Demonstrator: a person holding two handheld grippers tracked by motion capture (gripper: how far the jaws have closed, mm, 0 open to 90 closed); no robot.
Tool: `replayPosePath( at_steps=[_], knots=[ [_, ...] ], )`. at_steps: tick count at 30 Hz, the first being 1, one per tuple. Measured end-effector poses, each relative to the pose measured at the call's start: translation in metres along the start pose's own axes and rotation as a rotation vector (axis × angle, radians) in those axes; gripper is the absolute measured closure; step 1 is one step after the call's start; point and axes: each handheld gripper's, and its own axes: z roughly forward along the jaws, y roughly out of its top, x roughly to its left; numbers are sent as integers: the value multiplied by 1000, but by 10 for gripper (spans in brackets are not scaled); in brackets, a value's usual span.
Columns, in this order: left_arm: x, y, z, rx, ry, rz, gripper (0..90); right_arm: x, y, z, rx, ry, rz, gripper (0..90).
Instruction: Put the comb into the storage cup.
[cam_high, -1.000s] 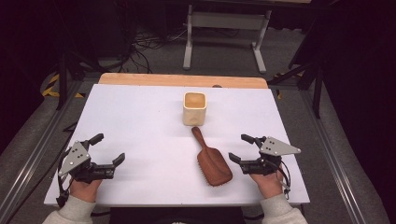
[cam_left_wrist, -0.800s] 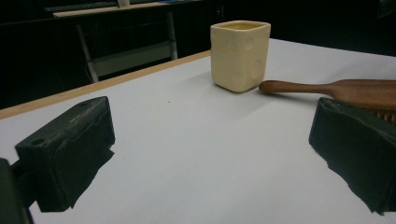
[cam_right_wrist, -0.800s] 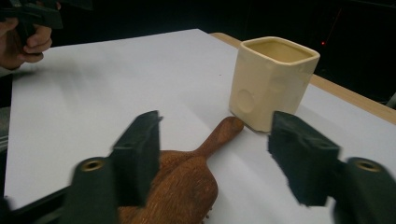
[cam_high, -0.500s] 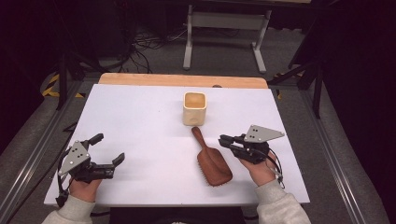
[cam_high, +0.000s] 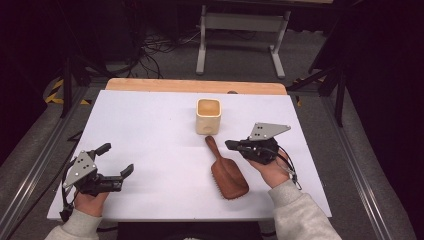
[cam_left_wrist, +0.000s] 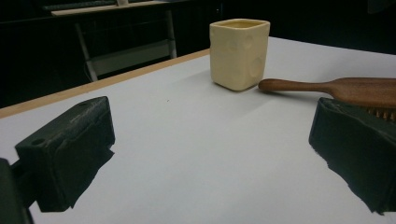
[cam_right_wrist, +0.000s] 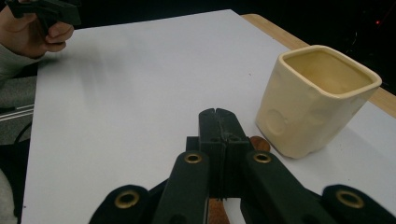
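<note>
The white table (cam_high: 150, 130) has much free room on my left half; its far edge, a wooden strip (cam_high: 195, 86), is at 12 o'clock, and the right edge is close beside my right hand. My left gripper (cam_high: 118, 161) rests near the front edge at about 8 o'clock, its jaws wide apart with nothing between them. My right gripper (cam_high: 231, 145) is at about 3 o'clock from the table middle. Its jaws have just been closing and now they stand pressed together, with nothing held.

The wooden brush (cam_high: 227, 172) lies flat on the table, the bristle head toward me at 5 o'clock and the handle pointing to 11 o'clock. My right gripper's tips are just beside the handle, at its 3 o'clock side, slightly above it. In the right gripper view the handle end (cam_right_wrist: 259, 143) shows just behind the closed tips. The cream cup (cam_high: 208, 115) stands upright at 12 o'clock from the brush, very near the handle end.
</note>
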Motion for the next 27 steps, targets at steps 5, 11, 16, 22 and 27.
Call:
replayPosePath(
  at_steps=[5,11,16,22,27],
  knots=[
    [0,0,0,2,-1,-1,12,-4,8,13,43,15,-26,897],
    [0,0,0,2,-2,-2,12,-10,14,26,87,32,-35,897],
    [0,0,1,7,-4,-2,12,-13,18,36,116,38,-51,897],
    [0,0,1,7,-6,-2,11,-19,18,50,171,52,-63,897],
    [1,0,1,7,-5,0,11,-23,21,58,210,56,-71,897]
  ],
)
